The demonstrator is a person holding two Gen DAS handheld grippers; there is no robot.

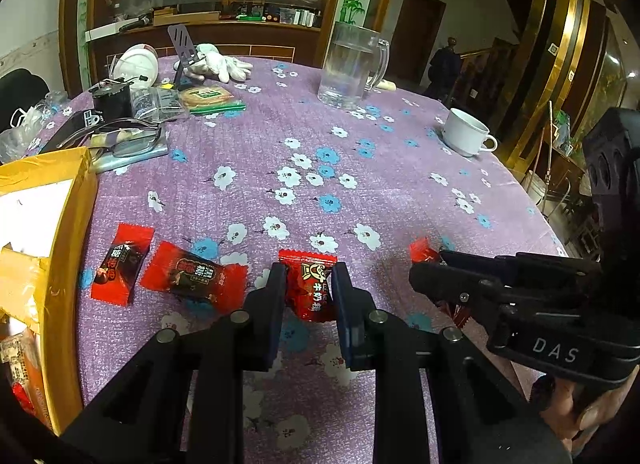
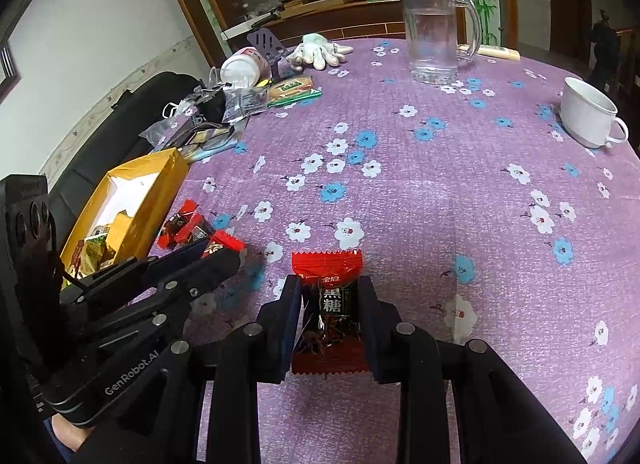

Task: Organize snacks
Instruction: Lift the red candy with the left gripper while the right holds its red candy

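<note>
The left gripper has its jaws clenched on a red candy packet, one finger pressed against each long side of the wrapper. The packet lies low over the purple flowered cloth that covers the bench; whether it rests on the cloth or is lifted clear cannot be told.

The right gripper is likewise clenched on a second candy packet, red at both ends with a dark middle panel. Both fingers touch the wrapper sides. Contact with the cloth below cannot be confirmed either.

Two more red packets lie flat on the cloth to the left of the left gripper, side by side and just short of touching. They sit just beside the right wall of an open yellow cardboard box. In the right wrist view the box holds a few small packets at its near end.

The two grippers are near each other, the left gripper between the box and the right gripper.

Farther back on the bench:
- a glass mug with water, upright
- a white cup, upright, near the right edge
- a white glove at the far side
- a pile of plastic bags and small items behind the box
</note>
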